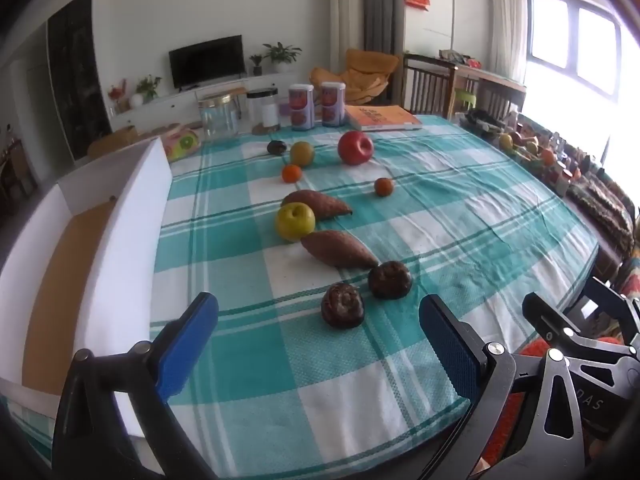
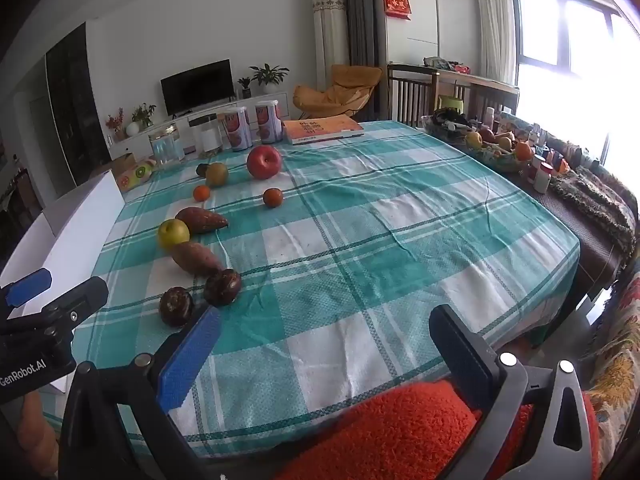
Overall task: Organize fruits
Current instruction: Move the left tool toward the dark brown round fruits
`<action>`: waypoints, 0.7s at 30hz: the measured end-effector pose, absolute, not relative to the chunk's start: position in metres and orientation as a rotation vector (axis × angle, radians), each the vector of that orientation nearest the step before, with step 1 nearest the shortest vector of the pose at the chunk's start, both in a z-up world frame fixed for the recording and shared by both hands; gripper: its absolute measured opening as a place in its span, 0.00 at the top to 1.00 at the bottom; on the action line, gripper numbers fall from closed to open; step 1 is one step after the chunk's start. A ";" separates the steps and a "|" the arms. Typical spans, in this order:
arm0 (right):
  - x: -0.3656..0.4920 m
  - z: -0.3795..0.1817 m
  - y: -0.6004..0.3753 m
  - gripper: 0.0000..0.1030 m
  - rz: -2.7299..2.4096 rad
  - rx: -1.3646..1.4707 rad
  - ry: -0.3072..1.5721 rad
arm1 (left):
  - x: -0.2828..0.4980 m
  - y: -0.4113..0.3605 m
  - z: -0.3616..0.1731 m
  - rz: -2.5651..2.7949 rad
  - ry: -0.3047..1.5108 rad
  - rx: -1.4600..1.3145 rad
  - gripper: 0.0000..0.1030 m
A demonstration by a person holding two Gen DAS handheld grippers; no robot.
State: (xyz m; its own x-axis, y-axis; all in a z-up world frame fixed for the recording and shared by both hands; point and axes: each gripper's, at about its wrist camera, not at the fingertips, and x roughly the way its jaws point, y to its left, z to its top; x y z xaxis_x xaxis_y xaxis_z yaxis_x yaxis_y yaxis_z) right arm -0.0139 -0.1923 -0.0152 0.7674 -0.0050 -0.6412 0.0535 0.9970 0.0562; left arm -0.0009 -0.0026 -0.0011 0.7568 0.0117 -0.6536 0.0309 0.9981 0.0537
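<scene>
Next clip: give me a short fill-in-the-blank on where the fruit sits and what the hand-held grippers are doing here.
1. Both the left hand-held gripper and the right hand-held gripper have their jaws ____.
2. The green apple lies between two ____.
3. The biggest fruit on the tablecloth is the ____ apple.
4. The white box stands at the table's ____ edge.

Missing words: open; sweet potatoes; red; left

A teal-and-white checked tablecloth (image 1: 460, 216) carries a red apple (image 1: 355, 147), a yellow-green apple (image 1: 295, 221) and reddish-brown sweet potatoes (image 1: 338, 249). The box (image 1: 132, 216) is white with a tan floor. Both grippers have blue finger pads (image 2: 190, 360) on black frames.
</scene>
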 end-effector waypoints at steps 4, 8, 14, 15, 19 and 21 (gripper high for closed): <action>-0.013 -0.020 -0.193 0.00 -0.031 0.073 0.712 | -0.006 -0.016 -0.002 0.001 0.710 0.094 0.02; -0.015 -0.028 -0.198 0.00 -0.036 0.077 0.722 | -0.002 -0.005 -0.010 -0.027 0.732 0.034 0.02; -0.012 -0.028 -0.200 0.00 -0.049 0.089 0.746 | -0.002 -0.004 -0.013 -0.027 0.752 0.025 0.02; -0.010 -0.027 -0.203 0.00 -0.040 0.107 0.766 | 0.000 -0.001 -0.013 -0.029 0.759 0.018 0.02; 0.000 -0.015 -0.209 0.00 -0.045 0.075 0.899 | 0.002 0.003 -0.010 -0.033 0.762 -0.005 0.02; 0.000 -0.001 -0.205 0.00 -0.072 -0.046 0.918 | 0.002 0.004 -0.009 -0.036 0.760 -0.021 0.02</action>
State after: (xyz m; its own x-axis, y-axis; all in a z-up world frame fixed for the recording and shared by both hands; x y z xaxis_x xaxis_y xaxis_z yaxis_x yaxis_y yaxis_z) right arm -0.0004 -0.2050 -0.0008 0.6054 -0.0817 -0.7917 0.0423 0.9966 -0.0705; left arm 0.0023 0.0041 -0.0085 0.7242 -0.0399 -0.6885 0.0248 0.9992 -0.0318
